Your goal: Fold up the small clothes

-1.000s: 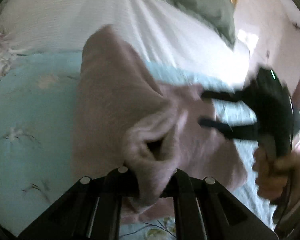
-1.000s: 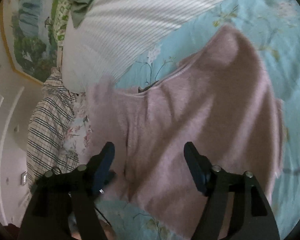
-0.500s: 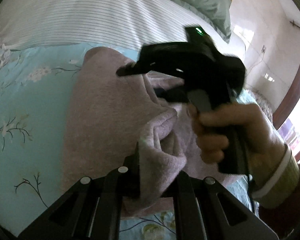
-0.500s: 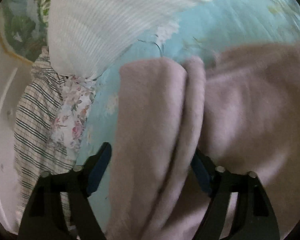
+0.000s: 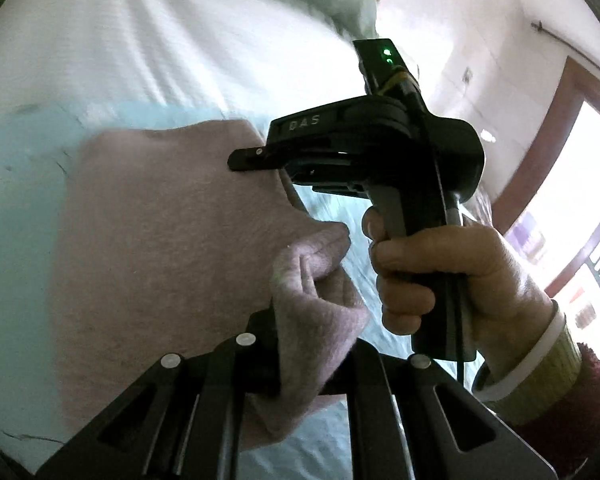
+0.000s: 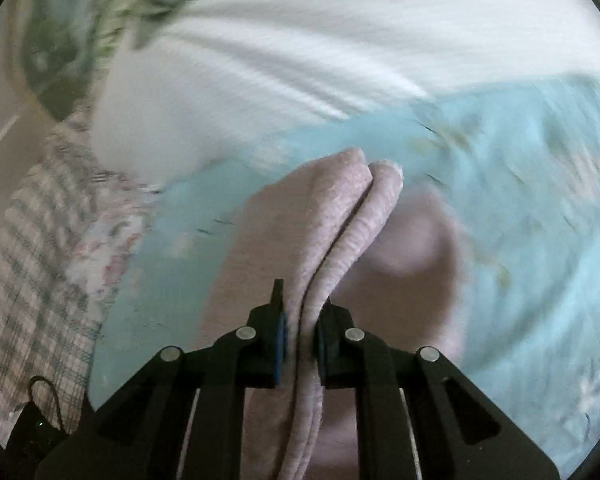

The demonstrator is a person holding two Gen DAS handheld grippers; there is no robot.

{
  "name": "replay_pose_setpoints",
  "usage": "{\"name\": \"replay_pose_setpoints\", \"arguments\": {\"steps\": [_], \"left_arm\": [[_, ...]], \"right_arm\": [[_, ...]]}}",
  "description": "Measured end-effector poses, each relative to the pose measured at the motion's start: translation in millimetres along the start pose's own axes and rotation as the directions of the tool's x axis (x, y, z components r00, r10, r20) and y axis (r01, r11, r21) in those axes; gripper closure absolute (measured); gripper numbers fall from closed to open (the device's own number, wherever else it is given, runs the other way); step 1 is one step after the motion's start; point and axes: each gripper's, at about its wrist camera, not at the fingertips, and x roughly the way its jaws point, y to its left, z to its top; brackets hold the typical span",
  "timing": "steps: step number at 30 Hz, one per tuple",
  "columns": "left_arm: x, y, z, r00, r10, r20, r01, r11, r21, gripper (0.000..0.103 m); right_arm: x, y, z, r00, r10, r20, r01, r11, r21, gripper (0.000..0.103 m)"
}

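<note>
A small pink fleece garment (image 5: 164,240) hangs lifted above the light blue flowered bedsheet (image 5: 16,184). My left gripper (image 5: 312,344) is shut on a bunched fold of it at the bottom of the left wrist view. My right gripper (image 6: 302,332) is shut on a doubled edge of the pink garment (image 6: 340,216), with the rest drooping below it. In the left wrist view the right gripper (image 5: 248,160) is held by a hand and its fingers reach onto the garment's upper right edge.
A white striped quilt (image 6: 340,48) lies beyond the blue sheet (image 6: 540,200). A green pillow (image 6: 92,12) and a plaid cloth (image 6: 32,280) lie to the left. A wall and a brown door frame (image 5: 548,128) stand to the right in the left wrist view.
My right gripper was open over the garment, then closed on a doubled edge. Both grippers have lifted the garment off the sheet. The views are blurred by motion.
</note>
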Motion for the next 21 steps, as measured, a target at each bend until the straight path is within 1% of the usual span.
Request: {"name": "replay_pose_setpoints", "arguments": {"steps": [2,4,6,8,10,11,12,13,14,15,16,17,18,19,20,21], "left_arm": [[9,-3,-5,1.000,0.006,-0.024,-0.005,1.000,0.005,0.096],[11,-5,-4,1.000,0.016,-0.016,-0.015,1.000,0.026,0.096],[10,-7,-7,1.000,0.014,-0.019,-0.013,0.999,0.033,0.096],[3,-9,-11,1.000,0.005,-0.013,-0.004,0.999,0.040,0.096],[11,-10,-12,1.000,0.008,-0.012,-0.007,0.998,0.065,0.094],[15,-7,-12,1.000,0.014,-0.026,-0.013,0.997,0.070,0.094],[17,-7,-21,0.998,0.016,-0.058,-0.013,0.998,0.065,0.094],[20,-3,-23,0.997,0.015,-0.079,-0.011,0.999,0.053,0.091],[19,3,-26,0.996,0.010,-0.093,-0.007,0.999,0.034,0.089],[17,6,-27,0.995,0.001,-0.098,0.001,1.000,0.023,0.082],[11,11,-29,0.995,-0.015,-0.097,0.016,1.000,0.010,0.073],[5,15,-30,0.995,-0.022,-0.095,0.022,1.000,0.001,0.067],[-5,21,-32,0.996,-0.033,-0.089,0.032,0.999,-0.009,0.059],[-13,25,-34,0.996,-0.039,-0.081,0.038,0.999,-0.015,0.055],[-21,28,-36,0.996,-0.045,-0.076,0.044,0.999,-0.019,0.053],[-31,35,-37,0.996,-0.055,-0.070,0.053,0.998,-0.028,0.047]], "right_arm": [[4,-21,-9,0.999,-0.023,-0.025,0.024,0.999,0.040,0.089],[2,-32,-15,1.000,-0.006,-0.022,0.008,0.998,0.068,0.089],[-2,-34,-16,1.000,0.020,0.004,-0.020,0.997,0.075,0.089],[-6,-32,-16,1.000,0.017,0.021,-0.018,0.997,0.070,0.089],[-12,-31,-17,0.999,0.005,0.044,-0.007,0.998,0.055,0.089],[-13,-33,-19,0.999,-0.001,0.047,-0.002,0.998,0.059,0.089],[-11,-35,-20,0.999,-0.020,0.036,0.018,0.998,0.056,0.089],[-7,-36,-22,0.999,-0.039,0.020,0.038,0.998,0.054,0.085],[-4,-38,-24,0.998,-0.055,0.003,0.055,0.997,0.059,0.084],[-4,-39,-28,0.998,-0.061,0.000,0.061,0.995,0.073,0.081],[-7,-40,-30,0.999,-0.054,0.006,0.054,0.995,0.086,0.073],[-12,-41,-32,0.999,-0.048,0.018,0.046,0.994,0.099,0.065],[-19,-41,-35,0.998,-0.045,0.039,0.041,0.993,0.108,0.060],[-25,-40,-38,0.997,-0.050,0.057,0.043,0.993,0.112,0.048],[-32,-40,-40,0.995,-0.055,0.078,0.046,0.992,0.117,0.041],[-38,-40,-44,0.994,-0.053,0.099,0.040,0.992,0.121,0.040]]}}
